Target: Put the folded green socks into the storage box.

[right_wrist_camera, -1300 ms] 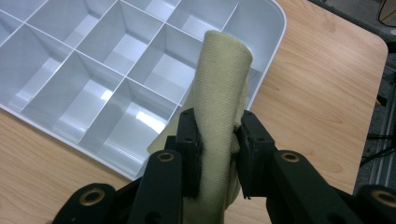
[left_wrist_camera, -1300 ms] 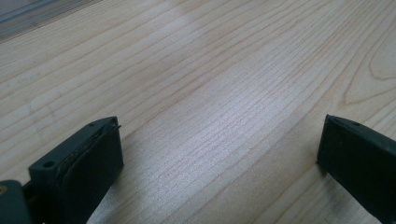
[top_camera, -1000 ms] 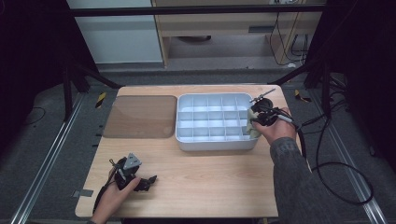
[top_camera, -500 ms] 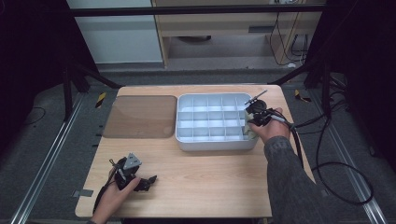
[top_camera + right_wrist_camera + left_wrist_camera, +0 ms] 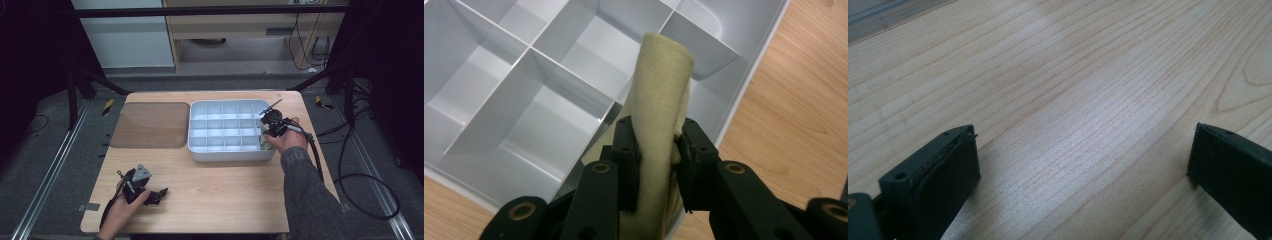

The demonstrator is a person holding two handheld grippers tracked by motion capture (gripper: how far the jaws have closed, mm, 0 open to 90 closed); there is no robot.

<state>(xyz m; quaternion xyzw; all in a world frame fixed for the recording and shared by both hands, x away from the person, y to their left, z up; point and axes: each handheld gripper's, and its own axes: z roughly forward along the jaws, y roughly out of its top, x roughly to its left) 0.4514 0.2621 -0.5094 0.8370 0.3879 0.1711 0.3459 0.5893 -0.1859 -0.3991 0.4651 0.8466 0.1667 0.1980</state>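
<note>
A rolled pale yellow cloth (image 5: pixel 663 95) is clamped between the two black jaws of the right gripper (image 5: pixel 659 145); the pads are pressed against both sides of the roll, which is squeezed narrower at the grip. The roll is held over the white compartment tray (image 5: pixel 489 145), above the compartments along the tray's edge nearest the bare table. In the high view, the right gripper (image 5: pixel 267 131) is seen at the right end of the tray (image 5: pixel 200 150), near its front right corner, with a pale patch of the cloth (image 5: pixel 264 142) visible just below the jaws. Whether the cloth touches the tray floor cannot be told.

The left gripper (image 5: pixel 155 192) is seen in the high view, low over the wooden table (image 5: pixel 225 195) near its front left corner, well apart from the tray. In the left gripper view its jaws are spread wide, with nothing but bare wood grain between them.

A brown translucent mat (image 5: pixel 150 125) is noted lying flat on the table, just beside the tray's left side.
</note>
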